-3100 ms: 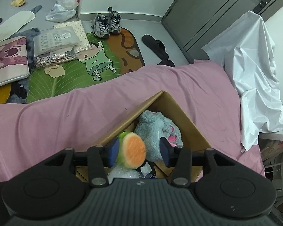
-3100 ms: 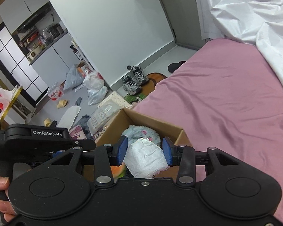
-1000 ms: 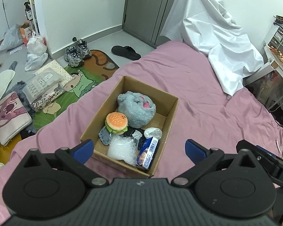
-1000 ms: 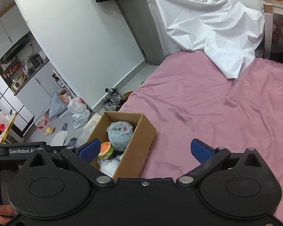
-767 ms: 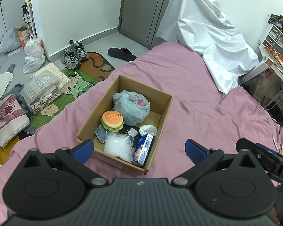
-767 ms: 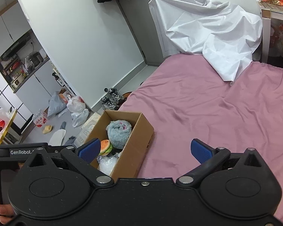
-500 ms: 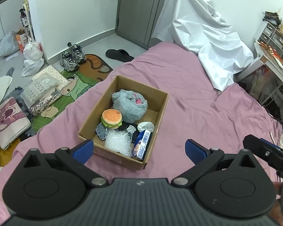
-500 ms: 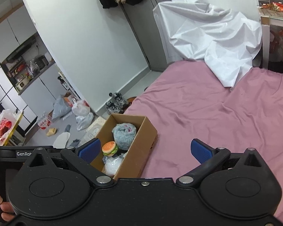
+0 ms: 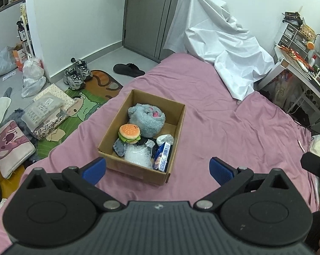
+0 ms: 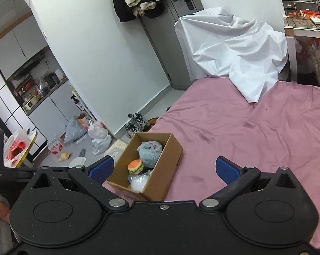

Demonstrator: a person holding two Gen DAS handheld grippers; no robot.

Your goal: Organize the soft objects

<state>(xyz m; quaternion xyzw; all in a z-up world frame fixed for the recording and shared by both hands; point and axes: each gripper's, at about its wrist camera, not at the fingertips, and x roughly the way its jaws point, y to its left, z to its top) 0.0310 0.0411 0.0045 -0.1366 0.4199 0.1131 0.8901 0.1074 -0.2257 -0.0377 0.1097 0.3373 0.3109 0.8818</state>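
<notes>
A brown cardboard box (image 9: 177,127) (image 10: 169,167) sits on the pink bed sheet (image 9: 234,127). Inside lie a grey plush toy (image 9: 146,119) (image 10: 148,150), a burger plush (image 9: 129,132) (image 10: 135,166), a clear bubble bag (image 9: 137,156) (image 10: 136,181), a crumpled white wrapper (image 9: 165,138) and a blue packet (image 9: 162,156). My left gripper (image 9: 157,169) hangs open above the box's near edge, nothing between its fingers. My right gripper (image 10: 164,169) is also open and empty, held high over the box's right side.
A white sheet (image 9: 219,48) (image 10: 234,48) drapes over something at the bed's far end. The floor at left holds shoes (image 9: 77,74), plastic bags (image 9: 32,74), a green cartoon mat (image 9: 79,110) and cushions (image 9: 9,144). A cluttered desk (image 9: 304,59) stands at right.
Both grippers let go of the burger plush and the white wrapper into the box, opened wide and drew back and up. The box now looks smaller and farther away.
</notes>
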